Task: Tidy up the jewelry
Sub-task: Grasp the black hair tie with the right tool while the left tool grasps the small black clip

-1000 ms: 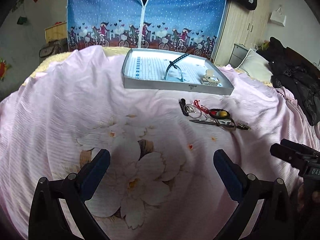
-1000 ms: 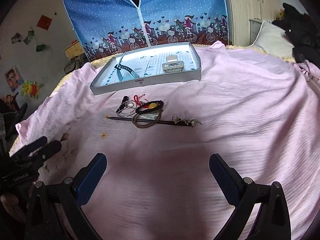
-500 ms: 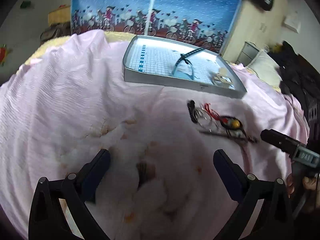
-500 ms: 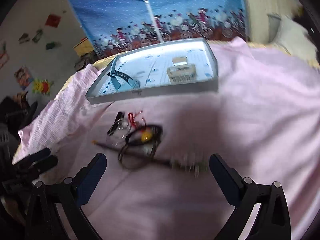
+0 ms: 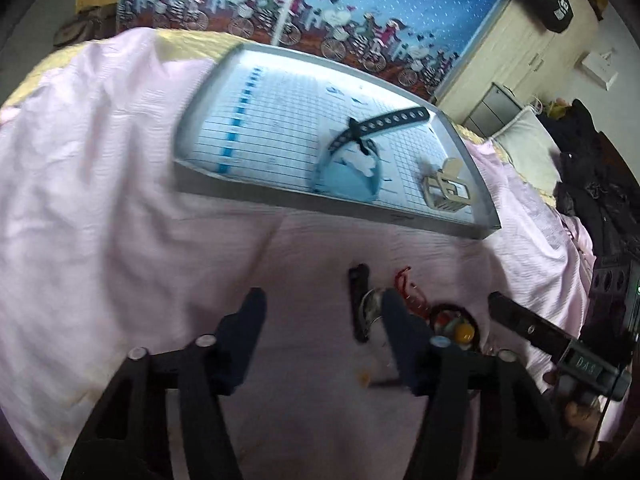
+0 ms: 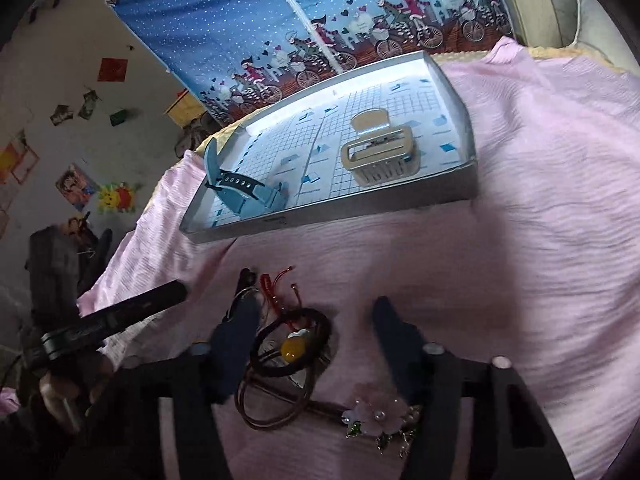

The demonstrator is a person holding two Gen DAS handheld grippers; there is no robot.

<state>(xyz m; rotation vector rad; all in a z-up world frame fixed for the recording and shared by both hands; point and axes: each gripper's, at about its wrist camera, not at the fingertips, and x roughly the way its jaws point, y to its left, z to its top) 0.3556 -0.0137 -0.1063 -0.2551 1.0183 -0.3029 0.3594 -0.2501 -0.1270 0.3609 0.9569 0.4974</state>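
Observation:
A small jewelry pile lies on the pink sheet in front of a shallow grey tray (image 5: 332, 204) (image 6: 332, 216). The pile holds a black clip (image 5: 358, 300) (image 6: 245, 278), a red cord (image 5: 404, 284) (image 6: 276, 292), a black hair tie with a yellow bead (image 5: 460, 330) (image 6: 294, 346), brown hair ties (image 6: 272, 404) and a pink flower hairpin (image 6: 376, 408). My left gripper (image 5: 322, 314) is open, its right finger over the pile's left edge. My right gripper (image 6: 316, 320) is open, with the bead hair tie lying between its fingers. The tray holds a blue watch (image 5: 352, 160) (image 6: 244, 192) and a beige claw clip (image 5: 448, 190) (image 6: 380, 152).
A blue cycling-print cloth wardrobe (image 6: 320, 20) stands behind the bed. Dark clothes (image 5: 600, 184) and a pillow (image 5: 528, 144) lie at the right in the left wrist view. Each gripper shows in the other's view, the right gripper's finger (image 5: 532, 332) and the left gripper's finger (image 6: 120, 316).
Both grippers have moved forward and down to the jewelry pile. Both pairs of fingers stand closer together than before, with nothing gripped.

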